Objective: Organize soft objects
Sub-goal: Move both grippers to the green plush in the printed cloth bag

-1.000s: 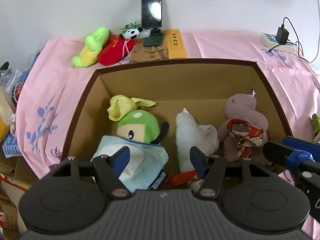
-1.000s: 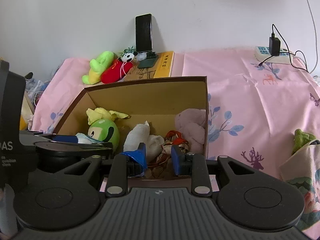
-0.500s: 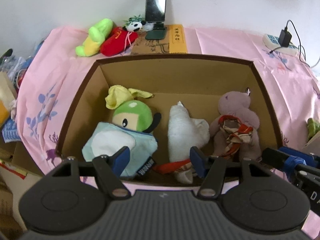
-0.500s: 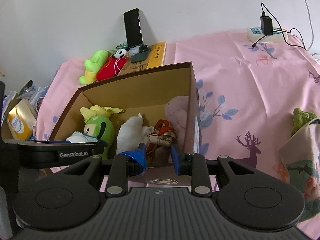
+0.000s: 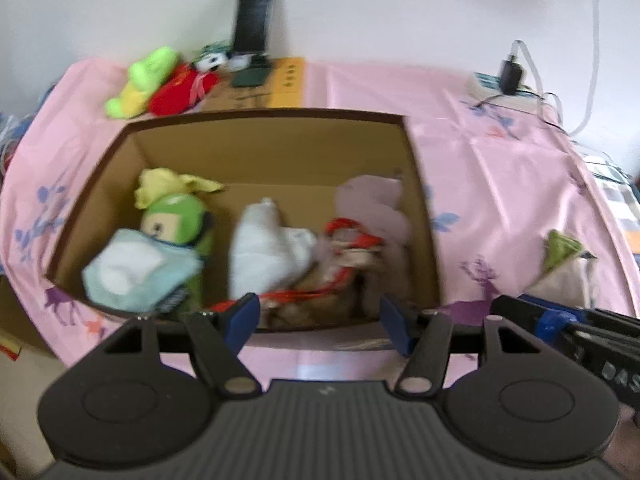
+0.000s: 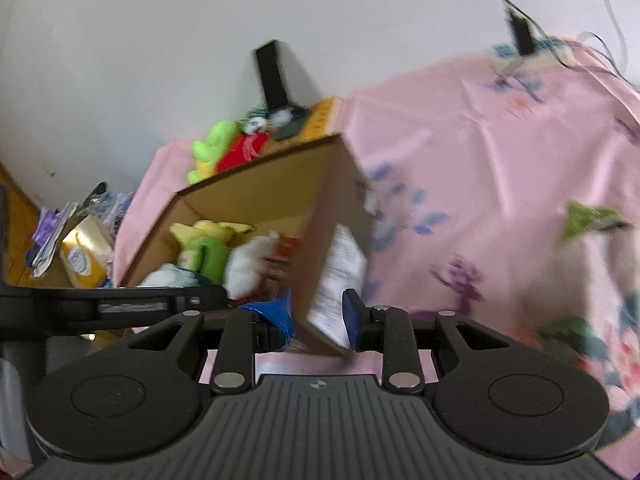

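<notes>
**Both grippers pull back from the box and swing right**

The left gripper (image 5: 320,312) is open wide and empty. The right gripper (image 6: 316,312) has a narrow gap and pinches nothing. Since a second ago both have backed off the cardboard box (image 5: 264,114), and the right one has rolled toward the right side of the pink cloth (image 6: 460,152).

That suggests the box is settled and the green toy (image 6: 588,218) poking from the floral bag (image 6: 580,340) is next. Its long axis is hidden.

In the box, the green-headed doll (image 5: 172,220), white toy (image 5: 264,248) and purple toy (image 5: 372,200) lie side by side, long axes near-to-far, heads far.
</notes>
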Demonstrator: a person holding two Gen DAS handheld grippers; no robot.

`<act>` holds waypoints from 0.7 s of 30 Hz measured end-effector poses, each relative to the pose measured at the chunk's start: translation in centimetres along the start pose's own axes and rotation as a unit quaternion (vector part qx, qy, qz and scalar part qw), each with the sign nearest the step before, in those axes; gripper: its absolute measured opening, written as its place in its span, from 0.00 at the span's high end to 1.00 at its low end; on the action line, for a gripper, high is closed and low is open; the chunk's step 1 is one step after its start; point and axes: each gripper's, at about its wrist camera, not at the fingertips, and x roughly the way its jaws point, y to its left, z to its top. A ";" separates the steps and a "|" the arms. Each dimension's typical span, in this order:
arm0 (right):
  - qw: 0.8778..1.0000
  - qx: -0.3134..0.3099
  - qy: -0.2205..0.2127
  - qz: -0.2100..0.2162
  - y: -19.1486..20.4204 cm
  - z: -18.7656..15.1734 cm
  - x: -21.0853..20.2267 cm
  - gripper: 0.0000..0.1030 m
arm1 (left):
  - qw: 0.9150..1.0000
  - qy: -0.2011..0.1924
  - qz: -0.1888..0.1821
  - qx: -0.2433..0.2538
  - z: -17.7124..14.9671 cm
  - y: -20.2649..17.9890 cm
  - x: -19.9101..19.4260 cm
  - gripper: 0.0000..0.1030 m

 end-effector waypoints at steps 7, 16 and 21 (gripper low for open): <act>0.999 0.036 -0.004 -0.037 -5.8 -0.4 -1.8 0.90 | 0.998 -0.030 -0.053 0.016 -0.4 -4.4 -0.3 0.40; 0.996 0.081 0.002 -0.047 -12.4 -0.4 -3.8 0.87 | 0.986 -0.001 -0.164 0.028 -0.8 -10.8 2.1 0.40; 0.992 0.055 0.030 -0.111 -13.8 -1.1 -3.1 0.89 | 0.981 0.034 -0.183 0.045 -1.6 -13.6 4.7 0.40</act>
